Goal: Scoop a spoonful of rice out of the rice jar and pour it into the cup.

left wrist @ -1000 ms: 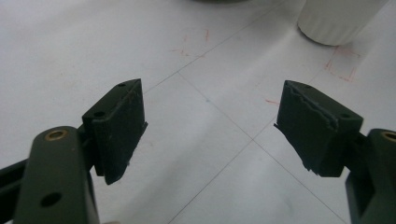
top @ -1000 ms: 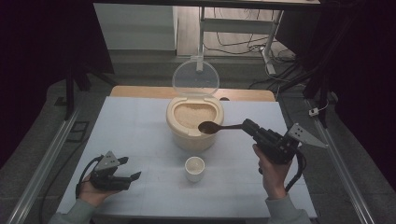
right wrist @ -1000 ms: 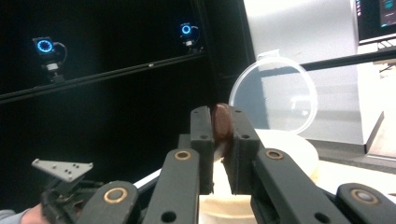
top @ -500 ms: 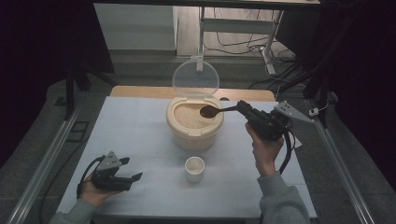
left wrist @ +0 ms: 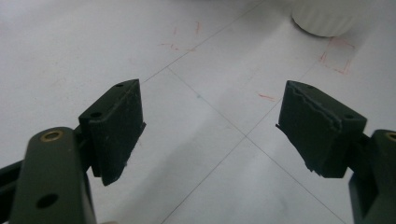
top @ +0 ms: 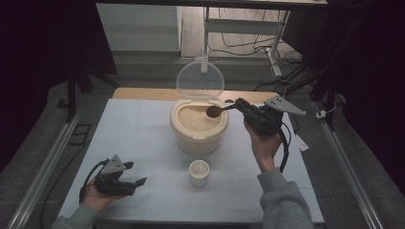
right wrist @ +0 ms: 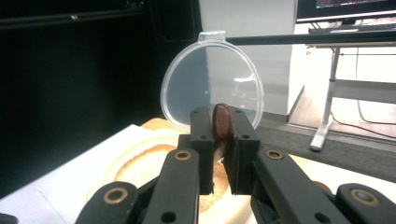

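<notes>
A cream rice bucket [top: 198,128] full of pale grain stands at the table's far middle, its clear round lid [top: 200,79] hinged upright behind it. My right gripper [top: 242,106] is shut on the handle of a dark brown spoon [top: 214,111], whose bowl hovers over the bucket's right rim. In the right gripper view the spoon [right wrist: 221,122] sits edge-on between the pads, with the lid [right wrist: 212,84] behind and the bucket [right wrist: 154,154] below. A small white cup [top: 199,172] stands in front of the bucket. My left gripper [top: 135,183] rests open near the front left, with nothing between its fingers [left wrist: 114,126].
The cup's ribbed base [left wrist: 327,18] shows at the top right of the left gripper view, beside red marks on the white table [left wrist: 210,93]. A wooden board [top: 138,93] lies behind the bucket. Metal rails [top: 43,171] run along both table sides.
My right hand has carried the spoon away from me and to the left, from beside the bucket to over its right rim. The left gripper has stayed put.
</notes>
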`<state>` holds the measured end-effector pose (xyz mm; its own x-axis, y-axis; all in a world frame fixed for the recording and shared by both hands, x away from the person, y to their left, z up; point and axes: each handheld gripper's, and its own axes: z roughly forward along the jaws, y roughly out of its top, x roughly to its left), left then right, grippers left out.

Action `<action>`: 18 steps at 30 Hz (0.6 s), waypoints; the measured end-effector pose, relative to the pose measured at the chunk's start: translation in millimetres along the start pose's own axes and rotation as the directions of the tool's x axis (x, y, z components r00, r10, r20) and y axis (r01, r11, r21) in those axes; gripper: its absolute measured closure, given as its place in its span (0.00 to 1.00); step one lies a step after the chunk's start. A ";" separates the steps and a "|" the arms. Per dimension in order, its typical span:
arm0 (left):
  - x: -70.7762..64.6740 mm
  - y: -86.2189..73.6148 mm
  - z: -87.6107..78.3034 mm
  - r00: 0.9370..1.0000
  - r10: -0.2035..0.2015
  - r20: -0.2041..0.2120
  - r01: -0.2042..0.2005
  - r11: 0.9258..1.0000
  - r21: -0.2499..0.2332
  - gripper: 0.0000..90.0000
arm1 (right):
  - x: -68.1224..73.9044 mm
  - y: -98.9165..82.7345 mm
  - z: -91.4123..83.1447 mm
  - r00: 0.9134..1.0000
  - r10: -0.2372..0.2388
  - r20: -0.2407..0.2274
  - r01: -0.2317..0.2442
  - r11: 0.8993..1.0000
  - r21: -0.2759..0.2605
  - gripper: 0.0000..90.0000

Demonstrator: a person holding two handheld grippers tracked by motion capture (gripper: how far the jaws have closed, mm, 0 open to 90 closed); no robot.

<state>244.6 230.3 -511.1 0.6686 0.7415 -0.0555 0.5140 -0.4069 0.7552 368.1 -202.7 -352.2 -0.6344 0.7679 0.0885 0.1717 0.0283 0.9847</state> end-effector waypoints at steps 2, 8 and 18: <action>-0.1 0.1 0.3 1.000 0.001 0.001 -0.001 1.000 0.002 0.24 | 0.8 -0.8 1.7 1.000 -0.019 0.014 0.019 1.000 0.020 0.92; -0.8 0.1 1.5 1.000 0.003 0.003 -0.003 1.000 0.006 0.24 | 2.9 -9.6 11.5 0.999 -0.045 0.013 0.043 0.995 0.094 0.92; -1.0 0.1 1.5 1.000 0.003 0.004 -0.003 1.000 0.004 0.24 | -5.2 -26.1 23.3 0.991 0.133 0.002 -0.132 0.980 0.149 0.92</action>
<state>244.8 228.7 -511.9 0.6723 0.7382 -0.0560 0.5143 -0.4113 0.7525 384.5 -192.5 -381.9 -0.6044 0.7661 0.2186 0.3641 0.0216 0.9311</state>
